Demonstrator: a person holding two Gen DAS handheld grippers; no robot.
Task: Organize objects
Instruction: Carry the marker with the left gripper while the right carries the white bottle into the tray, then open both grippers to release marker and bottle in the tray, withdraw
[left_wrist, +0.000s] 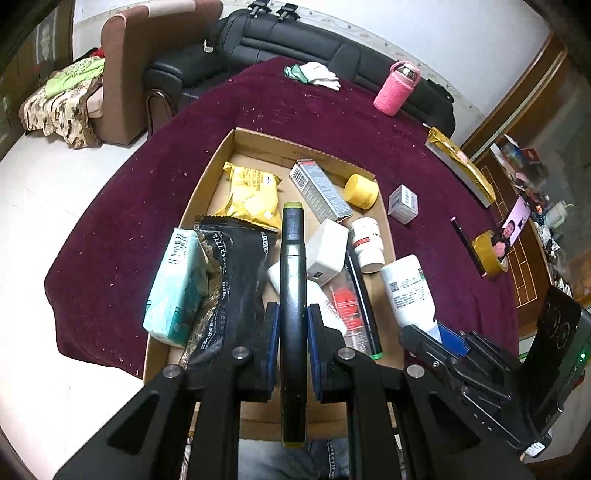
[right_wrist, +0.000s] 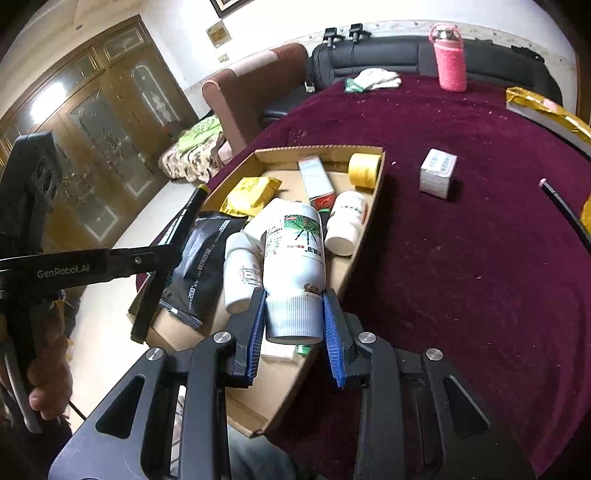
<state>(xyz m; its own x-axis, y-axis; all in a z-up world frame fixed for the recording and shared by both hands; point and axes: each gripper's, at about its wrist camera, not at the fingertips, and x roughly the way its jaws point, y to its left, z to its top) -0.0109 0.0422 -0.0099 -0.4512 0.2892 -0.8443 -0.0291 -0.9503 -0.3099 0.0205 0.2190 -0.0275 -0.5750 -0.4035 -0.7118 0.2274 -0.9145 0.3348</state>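
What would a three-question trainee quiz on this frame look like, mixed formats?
1. True or false: the left gripper is shut on the long black marker with olive end caps.
2. The right gripper holds the white plastic bottle with green label by: A) cap, B) base, C) label.
3. Fill in: the small grey-white carton sits on the maroon tablecloth, ____ the shallow cardboard tray.

Key: 1 true; 2 A; 3 outside.

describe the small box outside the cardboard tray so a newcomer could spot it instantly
Start at the cardboard tray on the maroon tablecloth. Just off its right wall stands a small box, alone on bare cloth. It is the only white cube-like carton, printed on top, not inside the tray.
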